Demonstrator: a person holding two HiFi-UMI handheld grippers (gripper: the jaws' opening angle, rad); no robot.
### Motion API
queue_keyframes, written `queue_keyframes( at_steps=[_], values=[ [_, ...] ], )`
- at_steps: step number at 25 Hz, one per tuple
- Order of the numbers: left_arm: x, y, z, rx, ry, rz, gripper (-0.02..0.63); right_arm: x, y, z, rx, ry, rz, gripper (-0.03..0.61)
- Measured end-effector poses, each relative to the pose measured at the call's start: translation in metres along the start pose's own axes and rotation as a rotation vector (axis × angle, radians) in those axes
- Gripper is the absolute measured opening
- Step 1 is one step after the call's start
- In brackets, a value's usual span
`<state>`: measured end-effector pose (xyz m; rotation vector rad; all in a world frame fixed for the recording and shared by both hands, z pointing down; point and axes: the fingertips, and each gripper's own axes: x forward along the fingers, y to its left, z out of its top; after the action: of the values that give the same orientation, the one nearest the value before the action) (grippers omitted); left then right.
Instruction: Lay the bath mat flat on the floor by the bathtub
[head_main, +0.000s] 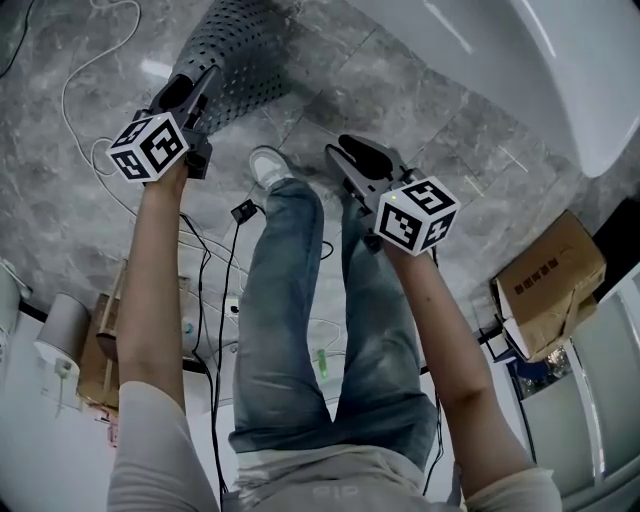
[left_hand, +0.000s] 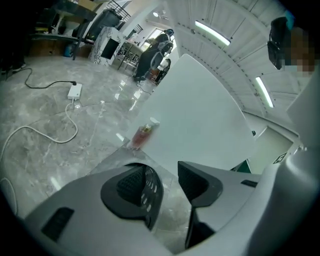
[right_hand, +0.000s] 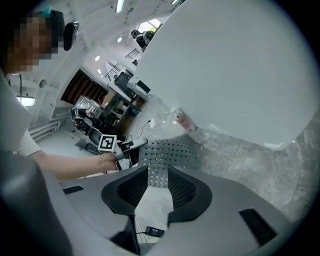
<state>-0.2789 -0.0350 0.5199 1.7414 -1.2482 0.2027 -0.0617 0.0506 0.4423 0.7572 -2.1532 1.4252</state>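
1. Currently the bath mat (head_main: 240, 50), grey and perforated all over, lies on the stone floor (head_main: 60, 190) close to the white bathtub (head_main: 560, 60). It looks humped and curved rather than flat, so I judge the laying-out unfinished.
2. Left gripper (head_main: 200, 85): claw parted. Its own view shows only floor and tub wall in the gap, with no mat pinched. In the head view its tip sits at the mat's near edge; contact cannot be confirmed.
3. Right gripper (head_main: 347, 150): claw also parted and empty. Its view looks through the gap at the mat, which is well apart from it.
4. Handling estimate: the mat sags and bends under its own weight, so it is soft, rubbery and light. The holes probably give the pads good purchase, so slip is unlikely. It is not fragile.
5. Where to take hold: two neighbouring corners or one long edge, one gripper each, pinching through the thin sheet. Pulling apart should then take out the hump.
6. Risk: a single mid-edge grip would let the mat fold on itself.
7. A small bottle (left_hand: 142, 135) stands at the tub's foot, just beyond the mat; keep the far edge clear of it.
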Motion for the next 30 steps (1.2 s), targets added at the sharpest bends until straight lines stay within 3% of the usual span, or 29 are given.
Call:
queue_keyframes(
  at_steps=[3,6,7,8,9,10,11,13,16,18,22,30],
  values=[
    [-0.004,0.017,-0.018,0.002,0.046,0.028,0.241,0.019,0.003,0.003,-0.023,0.012,0.019,0.139],
    [0.004,0.029,-0.064,0.028,0.234,0.04,0.342,0.033,-0.003,0.007,-0.025,0.02,0.021,0.155],
    [0.006,0.036,-0.077,0.059,0.283,0.073,0.326,0.037,-0.007,0.009,-0.021,0.019,0.019,0.16],
    [0.006,0.045,-0.084,0.075,0.297,0.112,0.24,0.041,-0.01,0.011,-0.016,0.017,0.018,0.163],
    [0.005,0.053,-0.086,0.058,0.285,0.142,0.128,0.044,-0.012,0.012,-0.015,0.018,0.018,0.164],
    [0.003,0.06,-0.087,0.008,0.262,0.157,0.063,0.047,-0.014,0.012,-0.017,0.022,0.019,0.166],
    [0.001,0.064,-0.087,-0.053,0.241,0.159,0.041,0.049,-0.016,0.01,-0.023,0.029,0.02,0.167],
    [-0.001,0.066,-0.089,-0.133,0.221,0.141,0.037,0.052,-0.019,0.006,-0.034,0.047,0.022,0.169],
    [0.0,0.055,-0.093,-0.146,0.243,0.099,0.029,0.054,-0.021,-0.001,-0.024,0.063,0.031,0.169],
    [-0.002,0.043,-0.091,-0.196,0.236,0.056,0.028,0.053,-0.019,-0.004,-0.005,0.064,0.04,0.172],
    [-0.004,0.007,-0.079,-0.365,0.159,-0.034,0.026,0.046,-0.015,-0.01,0.004,0.071,0.043,0.188],
    [0.008,-0.084,-0.056,-0.611,0.017,-0.141,0.028,0.014,-0.031,-0.018,0.005,0.075,0.04,0.264]
  ],
)
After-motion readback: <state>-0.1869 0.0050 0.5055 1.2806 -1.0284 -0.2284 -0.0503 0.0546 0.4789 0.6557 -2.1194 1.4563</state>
